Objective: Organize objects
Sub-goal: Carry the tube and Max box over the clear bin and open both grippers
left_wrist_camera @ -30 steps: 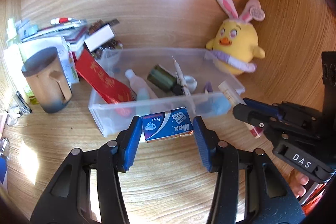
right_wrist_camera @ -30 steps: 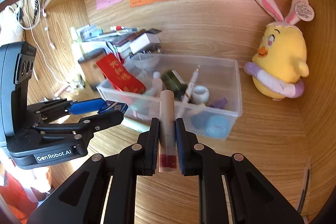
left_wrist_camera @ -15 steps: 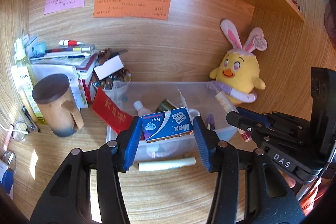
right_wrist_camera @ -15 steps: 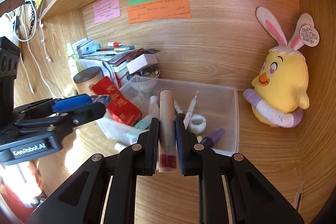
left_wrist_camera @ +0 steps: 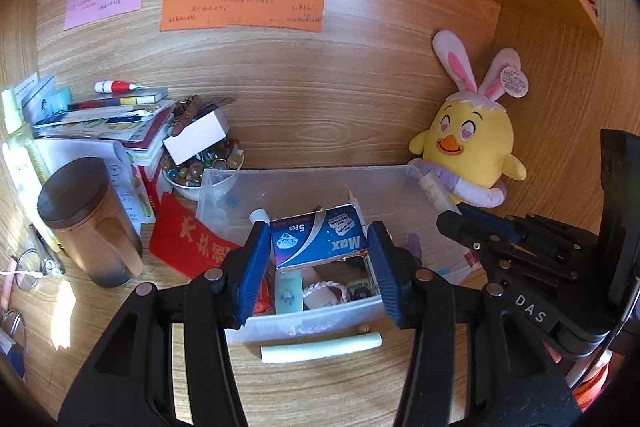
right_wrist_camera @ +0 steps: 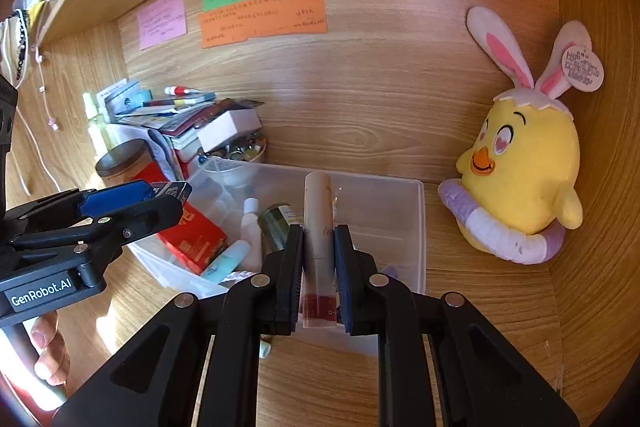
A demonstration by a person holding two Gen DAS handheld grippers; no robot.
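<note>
My left gripper [left_wrist_camera: 318, 241] is shut on a small blue box marked Max [left_wrist_camera: 318, 239], held above the clear plastic bin [left_wrist_camera: 384, 187]. My right gripper [right_wrist_camera: 319, 239] is shut on a slim beige tube with a dark red base [right_wrist_camera: 318, 227], also over the bin [right_wrist_camera: 418, 227]. The bin holds a red packet [right_wrist_camera: 196, 231], a white bottle [right_wrist_camera: 251, 223], a dark green jar [right_wrist_camera: 276, 223] and other small items. From the left view the right gripper [left_wrist_camera: 456, 217] is at the right; from the right view the left gripper [right_wrist_camera: 172, 197] is at the left.
A yellow plush chick with rabbit ears [left_wrist_camera: 472, 147] sits in the back right corner. A wooden lidded mug [left_wrist_camera: 90, 223], stacked books [left_wrist_camera: 112, 123] and a bowl of beads [left_wrist_camera: 204, 163] crowd the left. A pale stick [left_wrist_camera: 320, 347] lies on the desk before the bin. A shelf hangs overhead.
Both grippers rose and moved over the bin with their loads still gripped. The view now looks down into the bin, and the pale stick in front of it has come into sight.
</note>
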